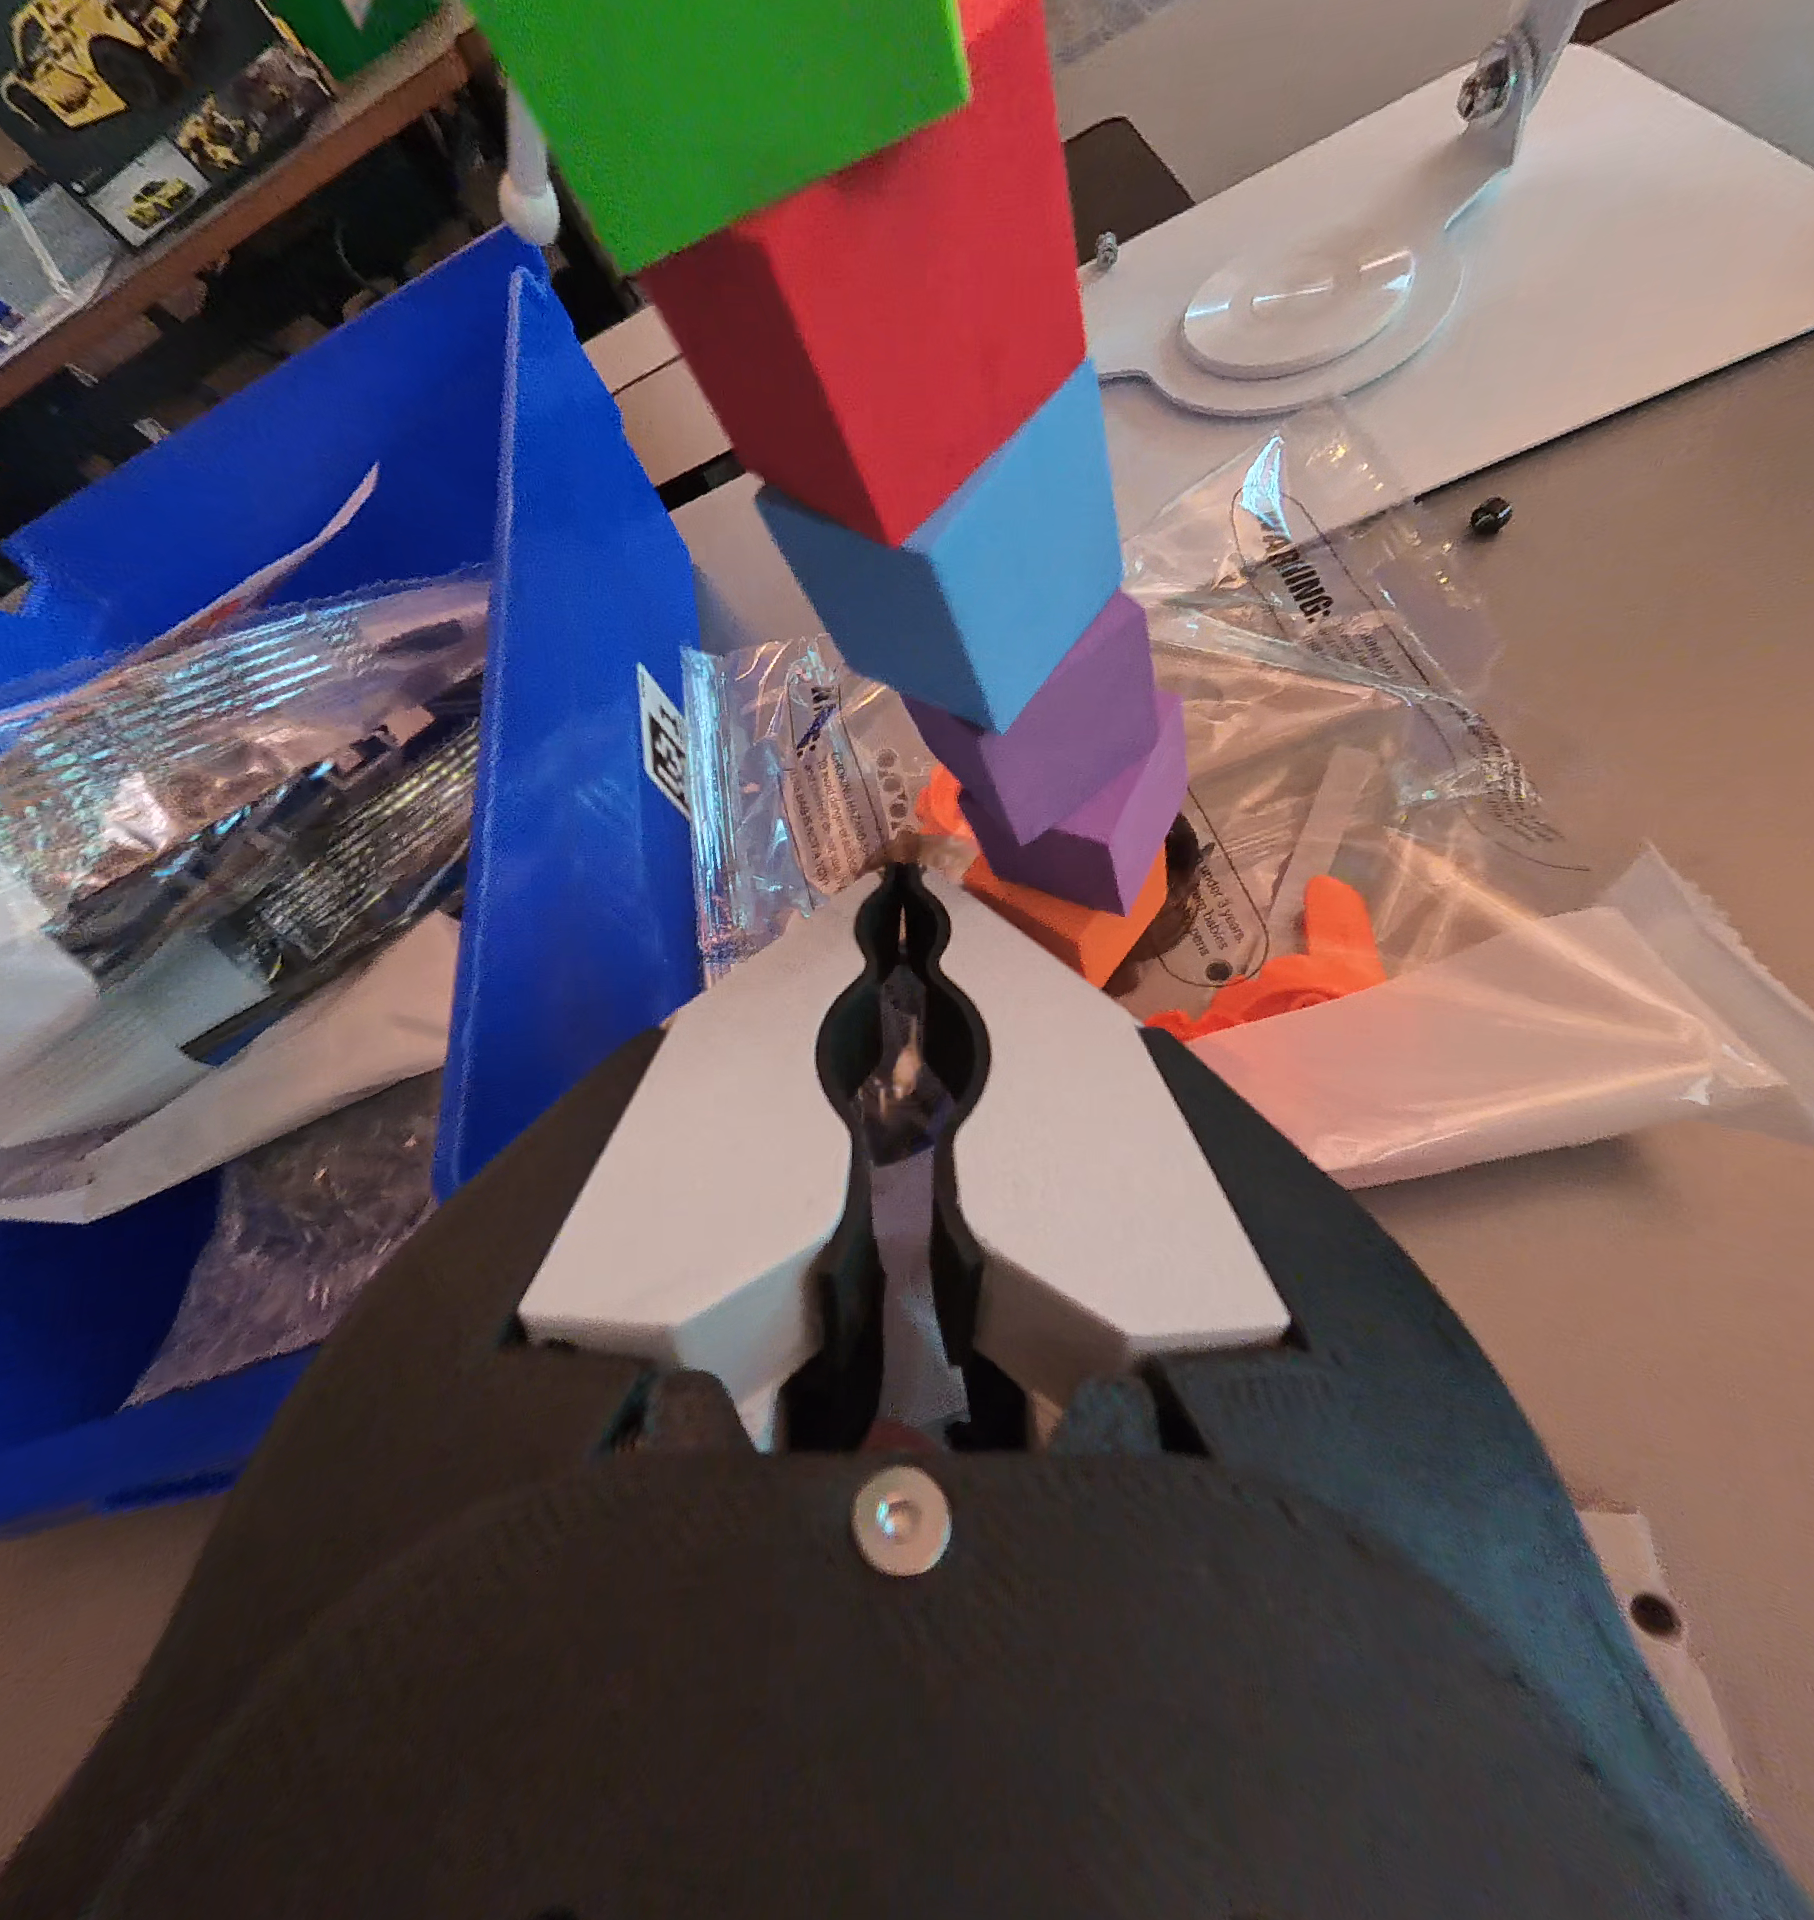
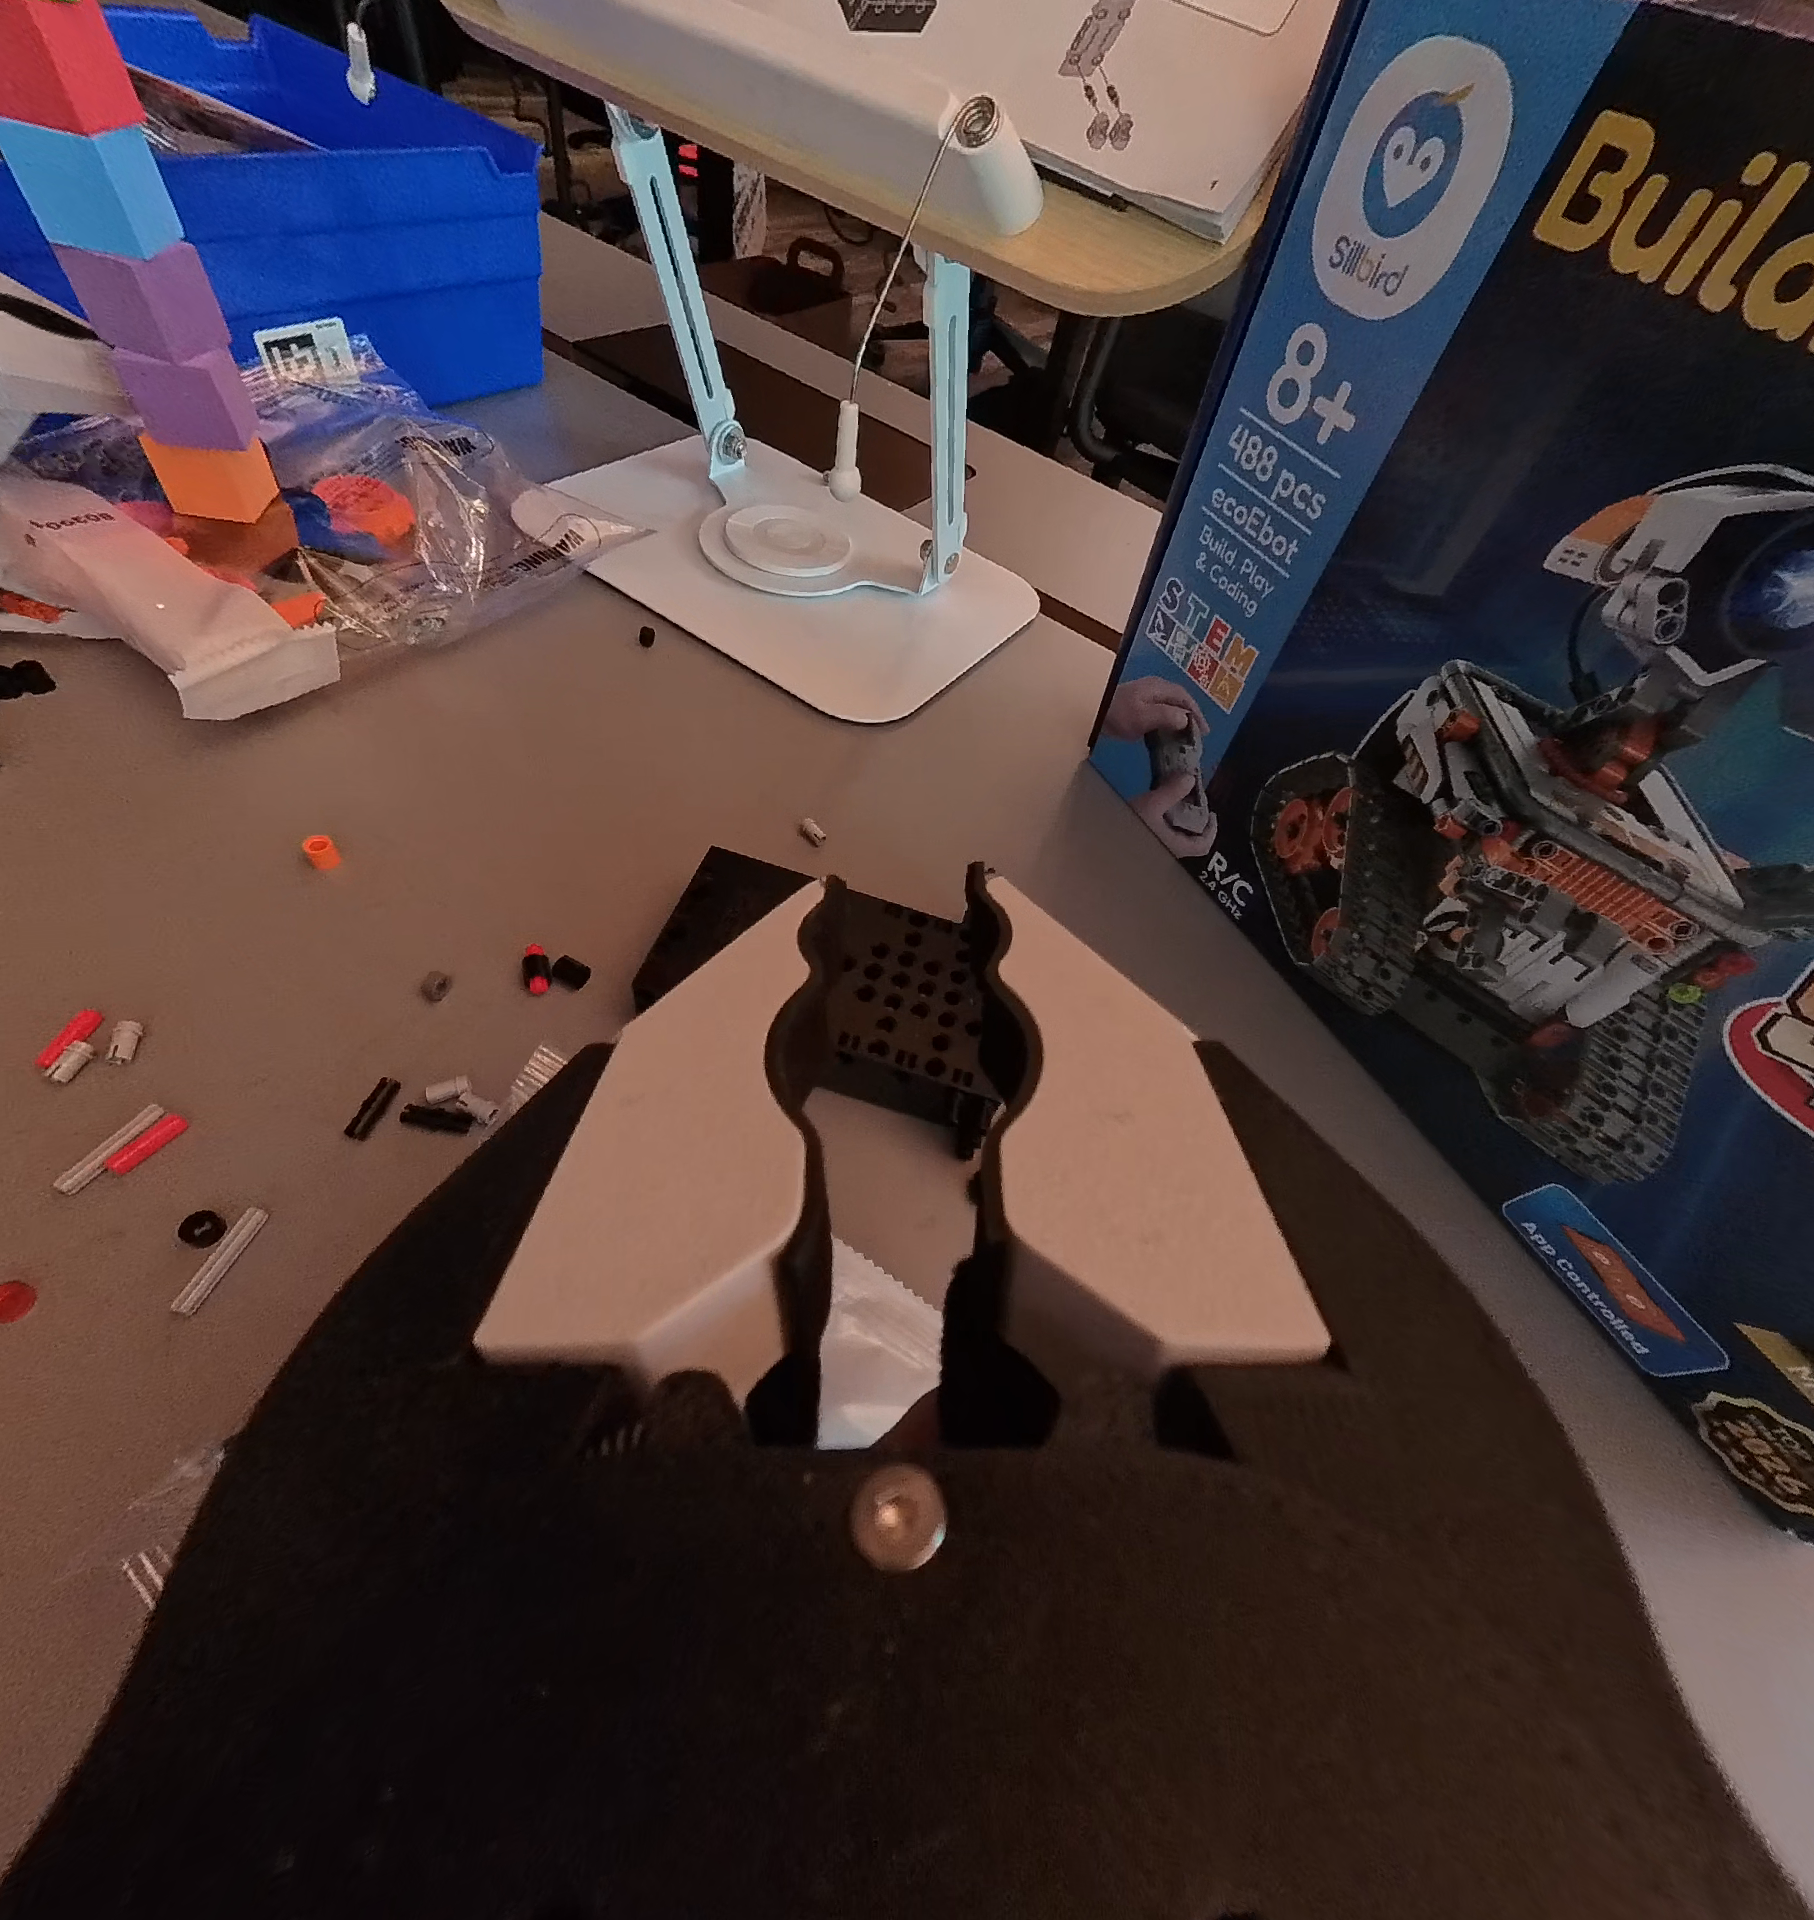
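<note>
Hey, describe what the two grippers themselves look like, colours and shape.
Both match: the left gripper and right gripper each have a broad black, rough-textured body, two white wedge-shaped jaws lined with wavy black inner edges, and one silver screw centred on the body. No cables, markings or sleeves show.

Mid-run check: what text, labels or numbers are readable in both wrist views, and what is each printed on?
I don't copy out writing; these things bear it:
Tall blue cardboard toy box: large, legible print.
Clear plastic bags: black printed notices.
Blue plastic bin: white sticker, black marks.
White paper pouch: small print.
Dark shelf boxes: too blurred.
Black perforated block between the right gripper fingers: none seen.
</note>
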`<state>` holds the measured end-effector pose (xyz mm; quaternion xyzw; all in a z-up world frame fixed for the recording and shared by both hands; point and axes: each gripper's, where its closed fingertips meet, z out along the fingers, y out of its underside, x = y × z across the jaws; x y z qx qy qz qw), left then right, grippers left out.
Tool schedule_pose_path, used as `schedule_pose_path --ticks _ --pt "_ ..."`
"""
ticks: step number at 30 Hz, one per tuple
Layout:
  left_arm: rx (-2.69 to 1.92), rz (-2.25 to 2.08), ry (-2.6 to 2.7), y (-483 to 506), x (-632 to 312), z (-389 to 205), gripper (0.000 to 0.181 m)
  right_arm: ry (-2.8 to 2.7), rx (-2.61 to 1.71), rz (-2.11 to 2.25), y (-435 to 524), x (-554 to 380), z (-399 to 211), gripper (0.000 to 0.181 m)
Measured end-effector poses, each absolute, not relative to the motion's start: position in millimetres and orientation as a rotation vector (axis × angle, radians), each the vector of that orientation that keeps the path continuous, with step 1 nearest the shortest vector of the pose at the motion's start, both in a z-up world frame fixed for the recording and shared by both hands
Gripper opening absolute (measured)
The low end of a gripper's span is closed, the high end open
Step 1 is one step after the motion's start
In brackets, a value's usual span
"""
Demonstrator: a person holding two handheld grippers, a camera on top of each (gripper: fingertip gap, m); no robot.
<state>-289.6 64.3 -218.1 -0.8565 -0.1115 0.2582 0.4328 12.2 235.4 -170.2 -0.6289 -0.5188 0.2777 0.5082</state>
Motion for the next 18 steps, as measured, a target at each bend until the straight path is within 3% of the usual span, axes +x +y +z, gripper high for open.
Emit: schedule_pose_path --ticks 18 --pt "-2.027 0.673 0.056 88 -246 -197 0.0 -1.202 -1.534 0.683 242 19 -165 0.022"
